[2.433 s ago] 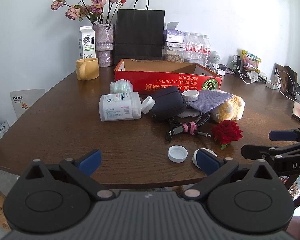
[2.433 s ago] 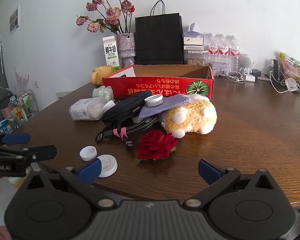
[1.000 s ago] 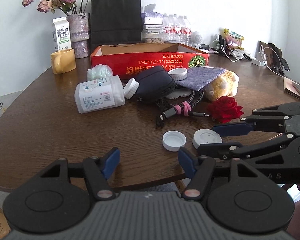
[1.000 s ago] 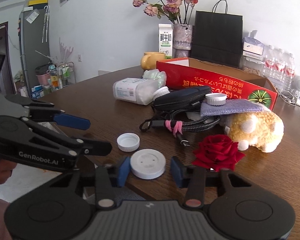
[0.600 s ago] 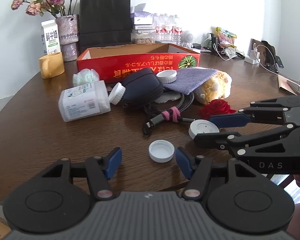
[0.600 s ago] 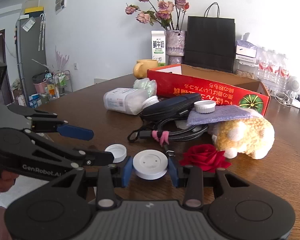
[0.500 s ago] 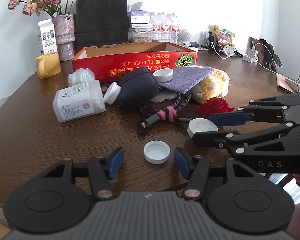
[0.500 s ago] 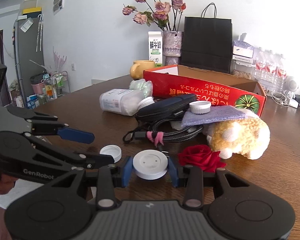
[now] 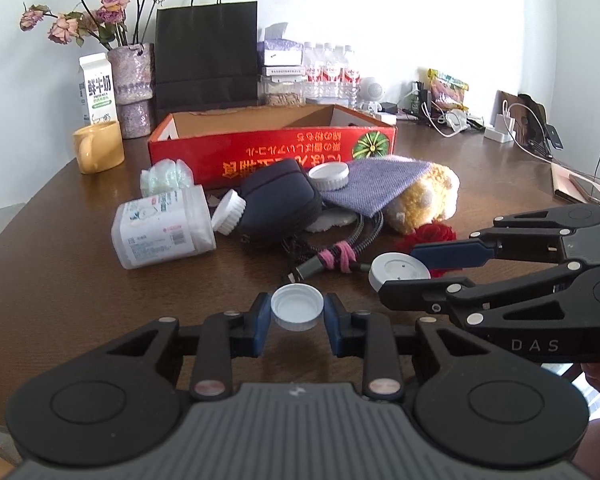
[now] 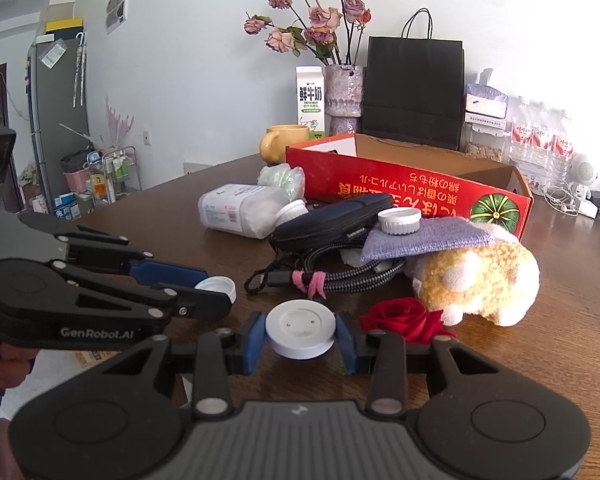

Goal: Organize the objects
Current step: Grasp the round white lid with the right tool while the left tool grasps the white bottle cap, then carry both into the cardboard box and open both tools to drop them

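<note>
1. White bottle cap (image 9: 297, 312), open side up, is clamped by the left gripper (image 9: 296, 322), whose jaws have just been closing on it, probably for carrying.
2. The flat white lid (image 10: 300, 334) is clamped likewise by the right gripper (image 10: 300, 340).
3. The red box (image 9: 272, 148) behind is judged the destination.

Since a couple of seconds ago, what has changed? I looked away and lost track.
The left claw has just been closing and now grips the small white cap. The right claw closed on the flat white disc and lifted it off the table. The clutter by the red box stayed put.
</note>
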Demonstrator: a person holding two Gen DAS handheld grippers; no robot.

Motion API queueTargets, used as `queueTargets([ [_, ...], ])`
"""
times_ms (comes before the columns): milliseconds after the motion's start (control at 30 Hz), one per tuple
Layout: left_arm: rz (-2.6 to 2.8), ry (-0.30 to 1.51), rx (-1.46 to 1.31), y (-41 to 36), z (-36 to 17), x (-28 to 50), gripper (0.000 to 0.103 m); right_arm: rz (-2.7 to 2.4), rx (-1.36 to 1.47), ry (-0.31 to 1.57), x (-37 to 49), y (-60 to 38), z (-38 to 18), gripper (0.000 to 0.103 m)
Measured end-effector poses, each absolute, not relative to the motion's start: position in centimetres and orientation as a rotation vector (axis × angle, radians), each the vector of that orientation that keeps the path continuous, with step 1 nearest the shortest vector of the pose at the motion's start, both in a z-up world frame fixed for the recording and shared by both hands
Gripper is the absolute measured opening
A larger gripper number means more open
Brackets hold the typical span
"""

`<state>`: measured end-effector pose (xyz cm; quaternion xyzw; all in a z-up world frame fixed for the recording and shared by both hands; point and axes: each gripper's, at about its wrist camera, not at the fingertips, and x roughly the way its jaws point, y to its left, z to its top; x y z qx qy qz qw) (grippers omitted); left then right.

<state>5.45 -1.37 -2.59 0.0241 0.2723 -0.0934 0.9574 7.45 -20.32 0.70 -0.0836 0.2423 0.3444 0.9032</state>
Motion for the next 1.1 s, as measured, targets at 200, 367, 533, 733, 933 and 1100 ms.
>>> queueTargets([
  [200,-0.17,0.493,0.042,-0.8,-0.4,6.5,0.029,0.709,-0.162,0.445,8.5,-19.9,2.6,0.038],
  [367,-0.152,0.444,0.04,-0.6,1.5,8.6,0.029,0.694,-0.156,0.4,10.3,-19.6,4.1,0.038],
  [533,-0.142,0.396,0.039,-0.6,3.3,11.3,0.029,0.679,-0.156,0.367,12.9,-19.4,5.3,0.038],
  [733,-0.131,0.346,0.034,-0.7,5.1,15.2,0.029,0.639,-0.154,0.33,16.8,-19.2,6.5,0.038],
  [933,-0.109,0.311,0.013,-0.7,6.4,19.3,0.029,0.607,-0.17,0.292,20.7,-18.7,7.8,0.038],
  [1100,-0.082,0.3,0.005,-0.7,7.0,22.8,0.029,0.586,-0.162,0.273,24.4,-18.4,8.9,0.038],
])
